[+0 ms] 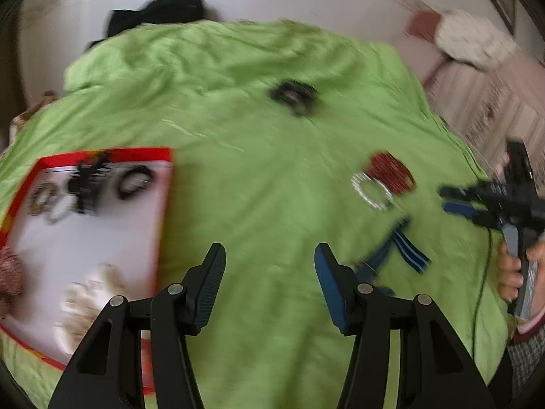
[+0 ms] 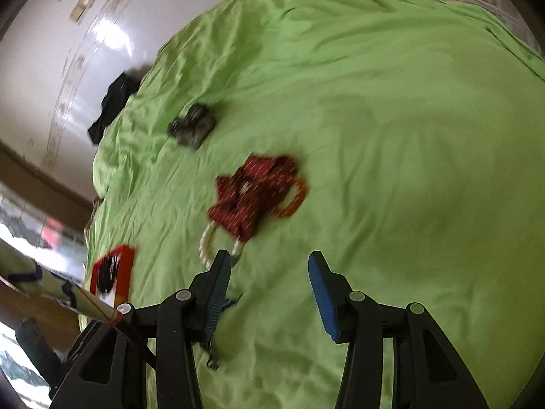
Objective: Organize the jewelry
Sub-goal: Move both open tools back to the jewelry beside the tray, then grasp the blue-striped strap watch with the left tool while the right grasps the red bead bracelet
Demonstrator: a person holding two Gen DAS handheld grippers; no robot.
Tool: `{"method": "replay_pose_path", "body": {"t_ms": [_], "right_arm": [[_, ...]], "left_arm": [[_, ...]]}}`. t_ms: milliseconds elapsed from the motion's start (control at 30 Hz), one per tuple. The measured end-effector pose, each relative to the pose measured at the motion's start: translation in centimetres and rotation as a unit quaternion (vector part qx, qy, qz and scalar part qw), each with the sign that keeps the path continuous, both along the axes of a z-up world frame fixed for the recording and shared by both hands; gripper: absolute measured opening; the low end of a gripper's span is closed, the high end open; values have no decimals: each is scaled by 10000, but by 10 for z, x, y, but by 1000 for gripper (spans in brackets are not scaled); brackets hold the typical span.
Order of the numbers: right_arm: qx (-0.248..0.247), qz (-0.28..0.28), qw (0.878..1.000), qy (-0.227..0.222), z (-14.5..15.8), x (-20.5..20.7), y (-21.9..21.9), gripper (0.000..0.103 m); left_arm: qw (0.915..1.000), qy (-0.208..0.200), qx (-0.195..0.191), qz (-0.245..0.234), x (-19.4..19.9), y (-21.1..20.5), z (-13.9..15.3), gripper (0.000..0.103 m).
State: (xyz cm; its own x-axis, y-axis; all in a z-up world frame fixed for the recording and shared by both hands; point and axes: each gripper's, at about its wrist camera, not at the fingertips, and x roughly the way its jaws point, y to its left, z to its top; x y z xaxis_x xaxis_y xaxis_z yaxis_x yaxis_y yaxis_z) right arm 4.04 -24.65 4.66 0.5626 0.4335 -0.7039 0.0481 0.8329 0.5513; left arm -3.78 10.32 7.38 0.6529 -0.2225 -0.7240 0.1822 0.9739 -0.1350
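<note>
On the left of the green sheet (image 1: 272, 156) lies a red-edged tray (image 1: 102, 156), holding dark rings (image 1: 134, 180), a black clip (image 1: 87, 184) and pale beads (image 1: 88, 300); blur hides finer detail. Just right of the tray hangs the left claw (image 1: 269, 276), fingers apart, gripping nothing. Farther back sits a dark bracelet (image 1: 293, 97). To the right, a white bead ring (image 1: 371, 192) touches a red bow (image 1: 391, 172), with a blue ribbon (image 1: 398, 248) near them. The right claw (image 2: 269, 286), also spread and empty, hovers just short of the bow and ring.
</note>
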Motion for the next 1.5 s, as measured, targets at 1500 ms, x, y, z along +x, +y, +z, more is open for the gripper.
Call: {"method": "replay_pose_path", "body": {"t_ms": [1500], "right_arm": [[-1550, 5, 9875, -278, -34, 73, 15, 27]], "left_arm": [[9885, 572, 460, -1322, 38, -119, -57, 53]]}}
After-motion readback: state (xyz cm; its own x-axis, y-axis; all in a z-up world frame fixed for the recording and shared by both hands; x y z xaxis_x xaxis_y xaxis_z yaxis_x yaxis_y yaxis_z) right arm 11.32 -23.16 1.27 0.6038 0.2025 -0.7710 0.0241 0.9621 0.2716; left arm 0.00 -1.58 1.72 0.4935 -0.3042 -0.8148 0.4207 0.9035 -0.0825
